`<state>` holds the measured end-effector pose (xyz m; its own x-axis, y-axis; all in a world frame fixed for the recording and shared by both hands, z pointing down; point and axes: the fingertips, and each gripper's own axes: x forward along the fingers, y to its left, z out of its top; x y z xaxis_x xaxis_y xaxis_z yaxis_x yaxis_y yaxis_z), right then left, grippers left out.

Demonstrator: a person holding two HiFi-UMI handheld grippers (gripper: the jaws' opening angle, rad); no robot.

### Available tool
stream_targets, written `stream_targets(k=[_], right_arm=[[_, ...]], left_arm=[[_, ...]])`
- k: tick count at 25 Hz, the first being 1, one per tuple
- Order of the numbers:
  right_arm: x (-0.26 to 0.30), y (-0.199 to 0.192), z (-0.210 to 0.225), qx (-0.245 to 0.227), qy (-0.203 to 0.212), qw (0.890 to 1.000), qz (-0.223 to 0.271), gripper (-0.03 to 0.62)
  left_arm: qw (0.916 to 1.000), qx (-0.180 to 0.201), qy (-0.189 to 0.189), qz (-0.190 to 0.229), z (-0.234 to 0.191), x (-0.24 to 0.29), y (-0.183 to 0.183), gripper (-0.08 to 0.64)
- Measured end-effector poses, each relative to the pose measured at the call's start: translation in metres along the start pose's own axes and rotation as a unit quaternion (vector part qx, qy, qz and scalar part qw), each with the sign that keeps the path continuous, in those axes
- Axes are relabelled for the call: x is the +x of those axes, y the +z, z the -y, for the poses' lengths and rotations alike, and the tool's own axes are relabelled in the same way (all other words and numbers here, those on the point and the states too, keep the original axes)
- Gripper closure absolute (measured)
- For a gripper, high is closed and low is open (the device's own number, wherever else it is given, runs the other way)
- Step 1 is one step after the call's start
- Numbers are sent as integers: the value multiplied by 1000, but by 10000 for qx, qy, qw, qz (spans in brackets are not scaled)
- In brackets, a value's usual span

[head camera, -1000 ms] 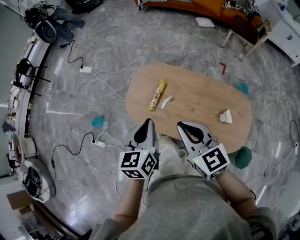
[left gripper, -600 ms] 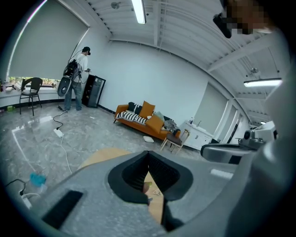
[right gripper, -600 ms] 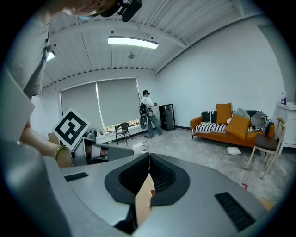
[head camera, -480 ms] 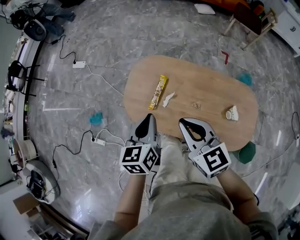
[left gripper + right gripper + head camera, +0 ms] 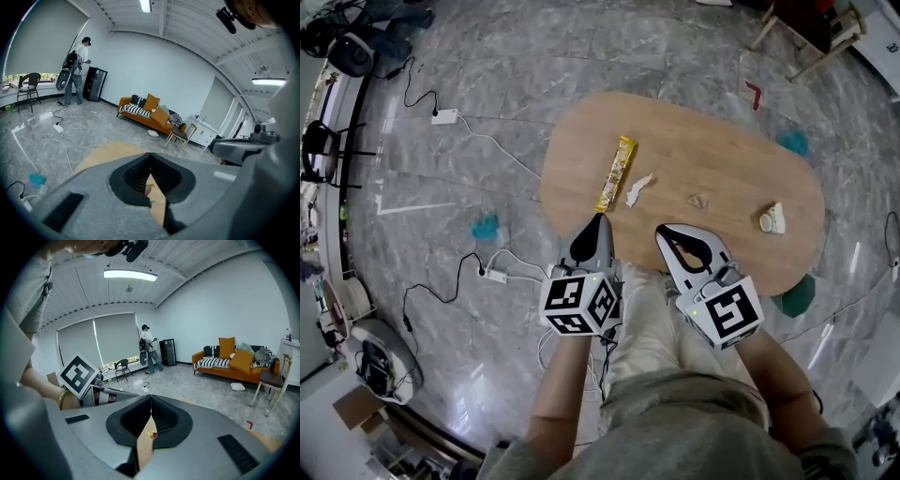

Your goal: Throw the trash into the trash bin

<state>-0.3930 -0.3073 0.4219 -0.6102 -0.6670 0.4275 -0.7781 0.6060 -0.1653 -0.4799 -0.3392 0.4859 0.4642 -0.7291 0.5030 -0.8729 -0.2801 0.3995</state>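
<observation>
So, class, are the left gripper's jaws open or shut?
Shut. The left gripper shows its jaws meeting at the tips, nothing between them.

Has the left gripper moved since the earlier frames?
Yes. The left gripper has crept forward over the table, closer to the near end of the yellow wrapper.

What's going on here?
A person holds the left tongs and right tongs, both shut and empty, by the near edge of an oval wooden table. A yellow wrapper, a white paper scrap and a white cup-like piece lie on it, untouched.
</observation>
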Motion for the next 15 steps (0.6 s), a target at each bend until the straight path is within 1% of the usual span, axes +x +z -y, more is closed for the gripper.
stream_targets(k=[6,12,15], right_arm=[[19,-11,13,76,-121,9997,-221,583],[33,-27,11,200,25,9994,-290,583],[41,-35,13,261,34,9990,-349,583]], left_arm=[[9999,-4,64,-137,-15,23,-13,551],[9995,54,-11,-318,-26,44,-29,551],[9991,88,40,-408,-34,55,-37,551]])
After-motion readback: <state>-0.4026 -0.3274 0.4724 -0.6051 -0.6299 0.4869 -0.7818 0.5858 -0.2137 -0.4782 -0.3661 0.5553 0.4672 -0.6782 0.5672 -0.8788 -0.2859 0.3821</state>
